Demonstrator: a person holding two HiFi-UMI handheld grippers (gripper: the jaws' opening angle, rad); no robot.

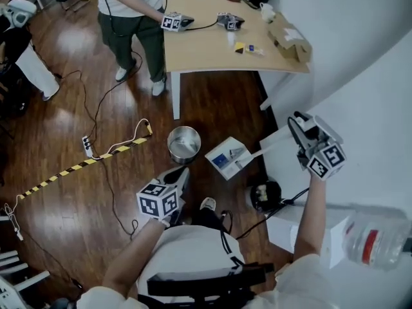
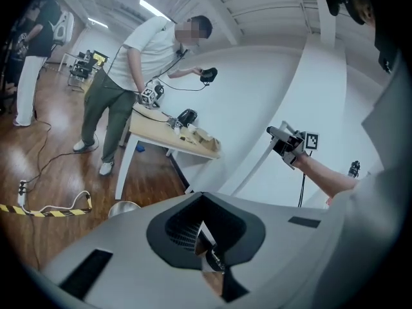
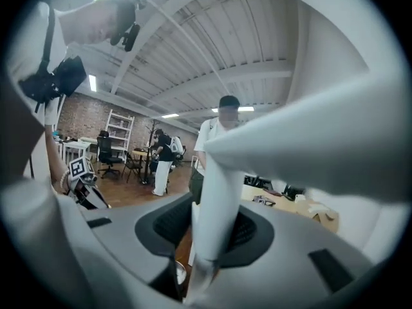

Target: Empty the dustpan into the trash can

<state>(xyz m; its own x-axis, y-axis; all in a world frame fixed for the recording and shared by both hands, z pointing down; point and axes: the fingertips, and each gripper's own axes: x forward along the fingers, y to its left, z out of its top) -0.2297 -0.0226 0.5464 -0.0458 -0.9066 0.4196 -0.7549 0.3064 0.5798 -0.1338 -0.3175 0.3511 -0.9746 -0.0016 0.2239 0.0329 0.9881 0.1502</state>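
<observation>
Dustpan handle (image 3: 215, 198), clamped between right gripper (image 1: 295, 134) jaws

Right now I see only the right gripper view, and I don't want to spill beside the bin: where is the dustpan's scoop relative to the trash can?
Observer: In the head view the scoop shows just right of the trash can, not over its opening.
Operator: Anything on the scoop?
Observer: A blue patch shows on it; I can't tell what it is.
Operator: And the left gripper's jaws?
Observer: The left gripper has its jaws together, nothing between them.
</observation>
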